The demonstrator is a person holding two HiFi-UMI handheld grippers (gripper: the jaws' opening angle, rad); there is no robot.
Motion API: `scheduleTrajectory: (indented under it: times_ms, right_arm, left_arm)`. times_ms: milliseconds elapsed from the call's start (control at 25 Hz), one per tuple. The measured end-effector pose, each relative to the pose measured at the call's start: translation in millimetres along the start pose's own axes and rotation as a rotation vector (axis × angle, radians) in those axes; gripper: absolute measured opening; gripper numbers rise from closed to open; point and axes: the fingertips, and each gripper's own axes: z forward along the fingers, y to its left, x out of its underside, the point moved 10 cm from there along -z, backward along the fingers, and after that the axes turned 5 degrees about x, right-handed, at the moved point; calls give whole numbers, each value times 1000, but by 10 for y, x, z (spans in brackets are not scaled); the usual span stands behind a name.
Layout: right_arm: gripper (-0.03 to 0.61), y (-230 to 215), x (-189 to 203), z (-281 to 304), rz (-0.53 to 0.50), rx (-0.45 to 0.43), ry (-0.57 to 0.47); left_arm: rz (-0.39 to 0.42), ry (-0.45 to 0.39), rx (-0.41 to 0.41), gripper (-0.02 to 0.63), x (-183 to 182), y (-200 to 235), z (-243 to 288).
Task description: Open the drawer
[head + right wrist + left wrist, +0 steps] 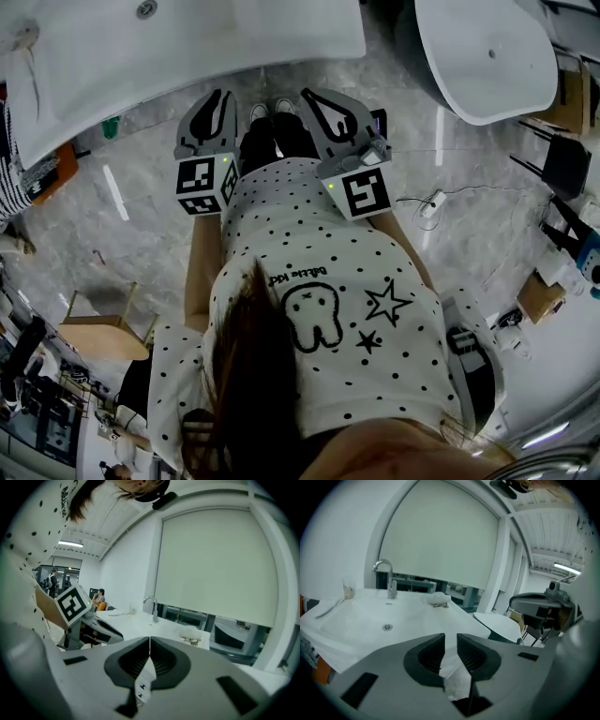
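Head view — left tongs (221,97) beside right tongs (315,97), pointing forward.

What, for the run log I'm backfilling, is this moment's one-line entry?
left gripper: open, empty; right gripper: shut, empty; drawer: not in view

Person facing a wash counter, grippers side by side

The wash counter (234,33) is lying ahead of the person, its faucet (386,576) standing at the back edge behind the drain (387,627) (a cup (348,588) is sitting left of the faucet, a small bundle (438,599) to its right). The left gripper (216,98) and right gripper (319,98) are hanging side by side just short of the counter, the person's shoes (272,108) showing between them. A tub (487,47) is sitting off to the right, and a chair (98,337) is standing behind to the left.
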Motion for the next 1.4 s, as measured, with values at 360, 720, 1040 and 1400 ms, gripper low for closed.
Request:
scheduleTrajectory:
  times_ms: [360, 720, 1040, 1400]
  right_arm:
    - [14, -106, 119, -58, -46, -2, 60]
    - [14, -284, 244, -21, -27, 7, 90]
    - [14, -338, 514, -12, 72, 12, 137]
    - [14, -371, 835, -83, 125, 29, 208]
  left_arm:
    - [-138, 143, -12, 102, 701, 188, 638]
    - [-52, 287, -50, 107, 1349, 349, 1487]
    - [-160, 385, -181, 138, 1951, 624, 2193]
    - [-203, 387, -201, 153, 2230, 656, 2618]
